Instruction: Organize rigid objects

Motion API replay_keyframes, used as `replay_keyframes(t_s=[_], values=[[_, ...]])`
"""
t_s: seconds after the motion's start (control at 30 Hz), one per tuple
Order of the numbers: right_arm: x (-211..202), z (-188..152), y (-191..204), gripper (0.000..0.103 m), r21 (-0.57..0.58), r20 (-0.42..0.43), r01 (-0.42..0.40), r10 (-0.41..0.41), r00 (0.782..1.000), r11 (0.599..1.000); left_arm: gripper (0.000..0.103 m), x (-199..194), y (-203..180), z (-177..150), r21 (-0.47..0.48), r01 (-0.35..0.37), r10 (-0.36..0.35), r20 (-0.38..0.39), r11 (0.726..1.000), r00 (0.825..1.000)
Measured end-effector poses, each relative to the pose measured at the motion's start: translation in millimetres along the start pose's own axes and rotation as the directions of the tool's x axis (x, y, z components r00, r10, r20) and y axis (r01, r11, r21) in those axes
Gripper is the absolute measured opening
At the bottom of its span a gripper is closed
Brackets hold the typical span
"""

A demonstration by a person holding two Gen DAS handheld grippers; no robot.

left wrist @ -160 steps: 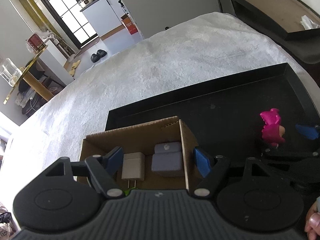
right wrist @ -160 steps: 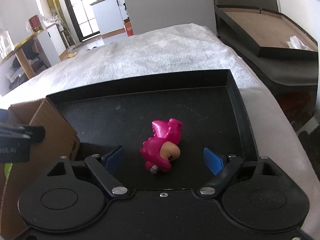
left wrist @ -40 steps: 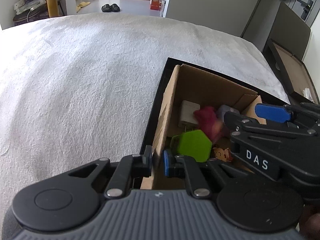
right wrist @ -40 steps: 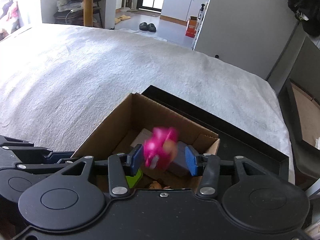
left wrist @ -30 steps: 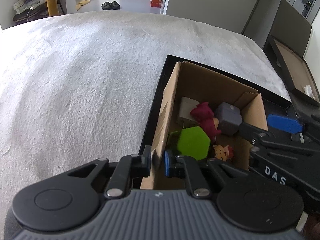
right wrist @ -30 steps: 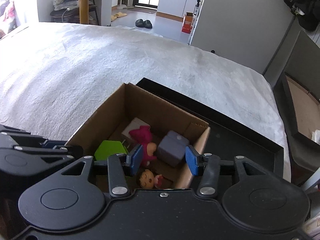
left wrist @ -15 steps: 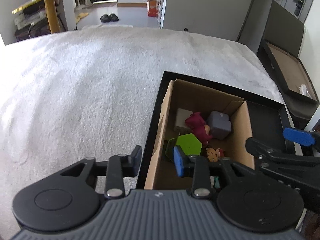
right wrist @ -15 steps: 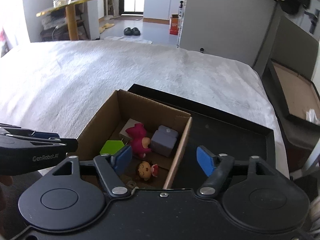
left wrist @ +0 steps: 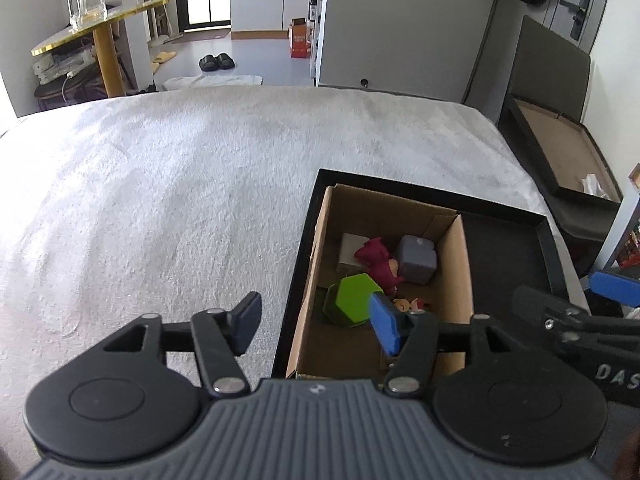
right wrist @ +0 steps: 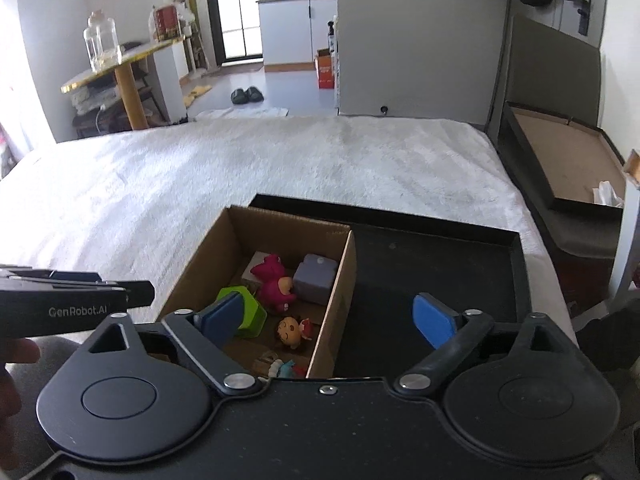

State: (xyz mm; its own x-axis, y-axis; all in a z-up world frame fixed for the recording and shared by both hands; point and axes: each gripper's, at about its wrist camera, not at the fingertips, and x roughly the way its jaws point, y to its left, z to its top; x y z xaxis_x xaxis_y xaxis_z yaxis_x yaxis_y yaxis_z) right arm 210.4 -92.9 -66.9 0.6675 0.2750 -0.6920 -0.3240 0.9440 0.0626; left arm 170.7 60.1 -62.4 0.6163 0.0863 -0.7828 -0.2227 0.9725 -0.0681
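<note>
A cardboard box (right wrist: 276, 220) stands in the left part of a black tray (right wrist: 440, 264). In it lie a pink toy (right wrist: 274, 282), a green hexagon block (right wrist: 252, 314), a grey-purple cube (right wrist: 314, 278), a white charger (left wrist: 348, 252) and a small doll (right wrist: 292, 330). My right gripper (right wrist: 328, 318) hangs above the box's right wall, its jaws opening wide with nothing between them. My left gripper (left wrist: 316, 324) hovers above the box's left wall, jaws opening, pads clear of the cardboard.
The tray rests on a wide white fuzzy cover (left wrist: 180, 200). A second black tray with a brown bottom (left wrist: 560, 148) sits off the right edge. A gold-topped table with glass jars (right wrist: 116, 60) stands far left. A hand (right wrist: 16, 360) shows at the lower left.
The pink toy left my right gripper and now lies in the box. The left gripper let go of the box's left wall. Both grippers rose, drew back and spread their jaws.
</note>
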Motion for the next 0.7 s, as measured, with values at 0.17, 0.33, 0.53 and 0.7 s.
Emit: replay_keyframes(t_s=[0.17, 0.33, 0.53, 0.7], values=[[-16, -1, -4, 0.103, 0.028, 0.020, 0.007, -0.008, 1.000, 1.000, 0.066, -18, 0, -4, 0.017, -0.008, 0.008, 0.022, 1.000, 1.000], [-28, -4, -9, 0.103, 0.068, 0.014, -0.007, 0.006, 1.000, 0.998, 0.069, -32, 0, -6, 0.026, -0.002, 0.001, 0.041, 1.000, 0.999], [-48, -6, -10, 0.103, 0.095, 0.036, -0.026, 0.023, 0.999, 0.995, 0.077, -50, -1, -13, 0.050, -0.006, 0.003, 0.062, 0.999, 0.998], [-60, -7, -10, 0.103, 0.121, 0.038, -0.040, 0.036, 0.999, 0.992, 0.078, -64, 0, -17, 0.062, 0.001, -0.006, 0.074, 0.998, 0.997]])
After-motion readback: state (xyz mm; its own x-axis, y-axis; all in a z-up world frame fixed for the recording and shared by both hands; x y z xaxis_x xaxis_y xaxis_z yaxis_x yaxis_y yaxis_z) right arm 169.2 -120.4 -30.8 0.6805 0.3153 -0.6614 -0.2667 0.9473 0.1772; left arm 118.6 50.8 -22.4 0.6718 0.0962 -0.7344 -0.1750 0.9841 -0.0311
